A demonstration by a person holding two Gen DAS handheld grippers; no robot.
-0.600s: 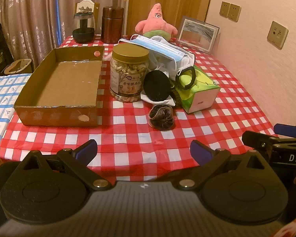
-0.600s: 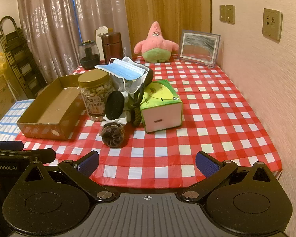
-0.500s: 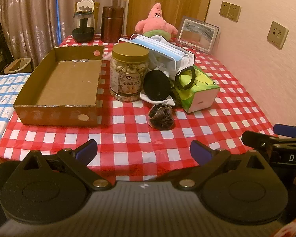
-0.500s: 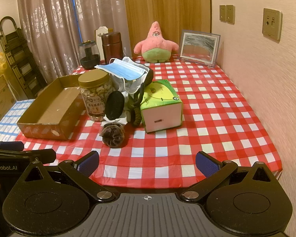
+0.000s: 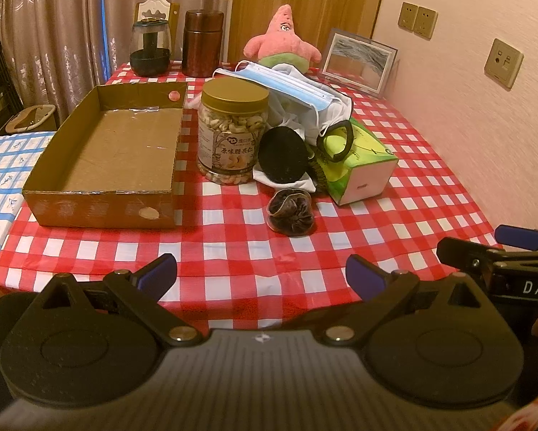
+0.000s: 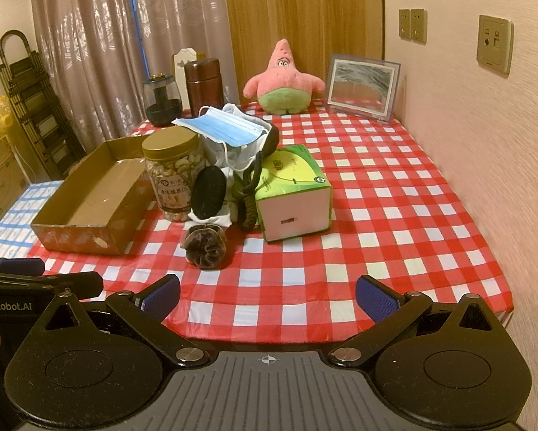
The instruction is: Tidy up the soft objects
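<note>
Both my tongs — left gripper [image 5: 261,276] and right gripper [image 6: 267,297] — hang spread wide and empty over the near table [image 6: 376,194] edge, well short of the dark scrunchie [image 5: 291,210] lying just before the pile — mask [image 5: 286,84], black pad [image 5: 283,155] — beside the empty box [image 5: 100,201]

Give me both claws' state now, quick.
Left claw: open, holding nothing.
Right claw: open, holding nothing.
</note>
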